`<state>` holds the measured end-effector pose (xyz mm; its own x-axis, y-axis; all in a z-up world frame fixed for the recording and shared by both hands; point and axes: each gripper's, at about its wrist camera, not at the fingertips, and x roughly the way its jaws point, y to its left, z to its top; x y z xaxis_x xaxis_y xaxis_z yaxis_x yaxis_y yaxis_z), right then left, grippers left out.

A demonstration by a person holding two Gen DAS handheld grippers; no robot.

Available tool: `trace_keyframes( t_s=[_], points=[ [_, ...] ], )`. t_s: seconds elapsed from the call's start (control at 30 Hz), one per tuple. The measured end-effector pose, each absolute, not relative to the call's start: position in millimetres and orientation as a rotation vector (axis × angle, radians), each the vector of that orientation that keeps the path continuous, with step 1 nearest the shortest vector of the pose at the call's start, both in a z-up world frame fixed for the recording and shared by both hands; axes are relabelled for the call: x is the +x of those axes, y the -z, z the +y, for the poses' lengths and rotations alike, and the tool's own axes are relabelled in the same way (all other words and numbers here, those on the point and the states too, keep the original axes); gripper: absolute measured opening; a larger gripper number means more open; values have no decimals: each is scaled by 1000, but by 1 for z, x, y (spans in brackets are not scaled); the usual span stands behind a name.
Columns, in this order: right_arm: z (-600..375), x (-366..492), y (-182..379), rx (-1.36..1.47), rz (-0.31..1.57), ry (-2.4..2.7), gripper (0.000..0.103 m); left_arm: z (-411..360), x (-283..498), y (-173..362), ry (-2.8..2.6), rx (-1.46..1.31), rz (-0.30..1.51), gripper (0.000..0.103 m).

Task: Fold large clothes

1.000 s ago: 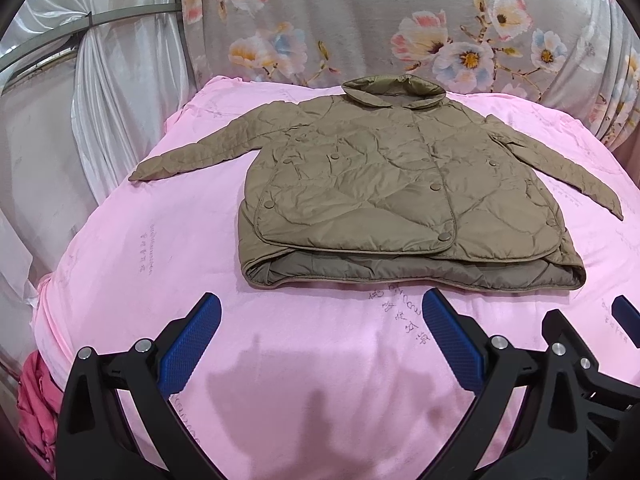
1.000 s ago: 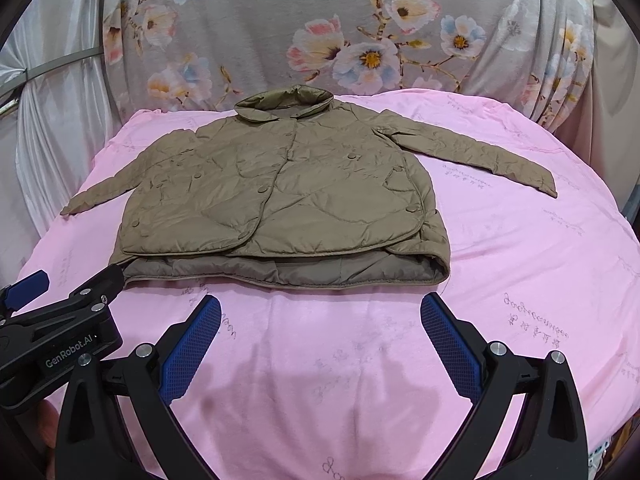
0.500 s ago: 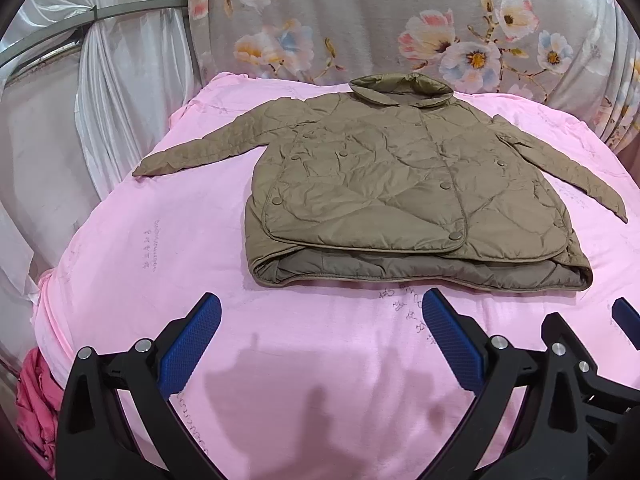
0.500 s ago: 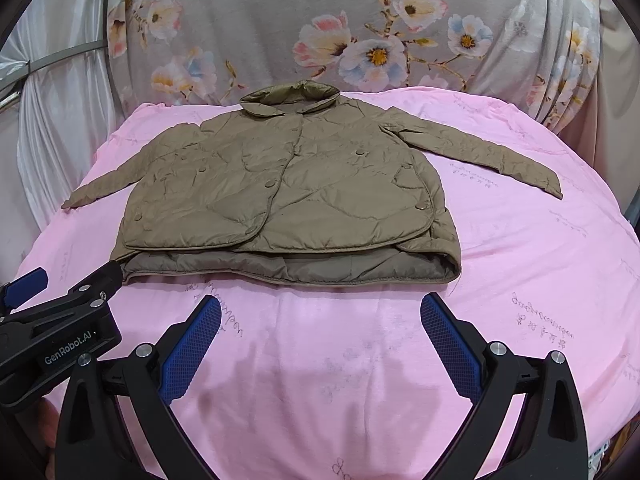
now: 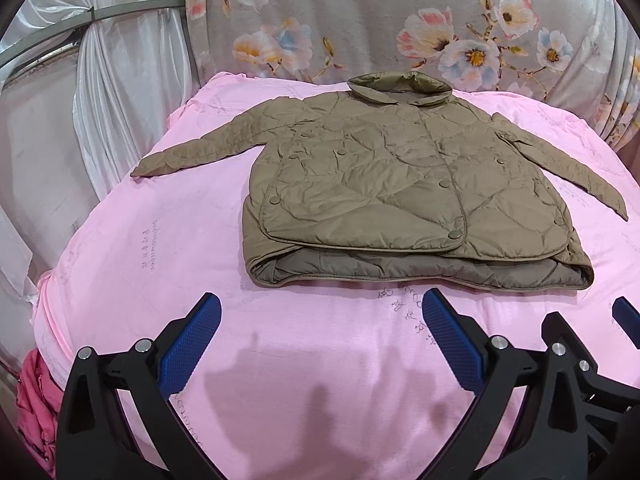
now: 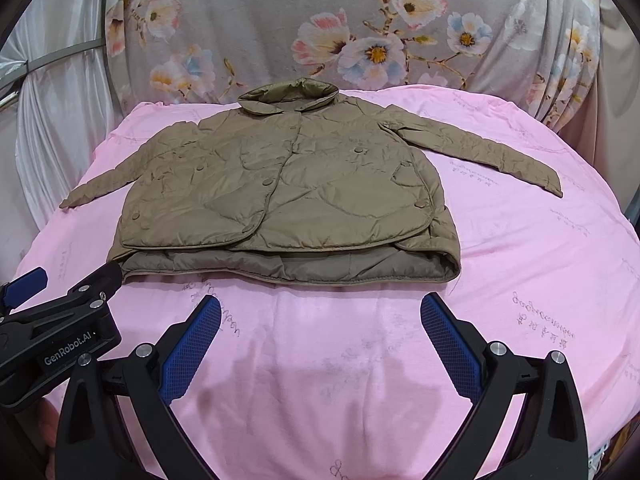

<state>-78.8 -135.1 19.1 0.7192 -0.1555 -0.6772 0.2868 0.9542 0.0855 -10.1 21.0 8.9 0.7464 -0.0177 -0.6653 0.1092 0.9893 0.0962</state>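
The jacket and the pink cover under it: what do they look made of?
The jacket looks like thin quilted synthetic shell, perhaps nylon or polyester: a slight sheen, stitched puffy panels, snap buttons. The pink cover looks like soft matte woven or knit cloth, maybe cotton: no shine, gentle wrinkles, faint printed script. Neither fibre is certain.

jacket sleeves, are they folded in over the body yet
No, both sleeves of the jacket lie spread out to the sides on the pink sheet.
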Motion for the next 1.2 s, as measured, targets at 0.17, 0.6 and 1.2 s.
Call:
trace_keyframes(
  t_s=[0.17, 0.6, 1.2],
  points=[
    [-137, -79, -17, 193, 730, 246, 98, 20, -10, -8, 72, 135, 725, 98],
    [-138, -79, -17, 194, 732, 247, 98, 15, -10, -7, 77, 140, 726, 98],
    [-142, -78, -14, 195, 737, 247, 98, 15, -10, -7, 76, 140, 726, 98]
  ],
)
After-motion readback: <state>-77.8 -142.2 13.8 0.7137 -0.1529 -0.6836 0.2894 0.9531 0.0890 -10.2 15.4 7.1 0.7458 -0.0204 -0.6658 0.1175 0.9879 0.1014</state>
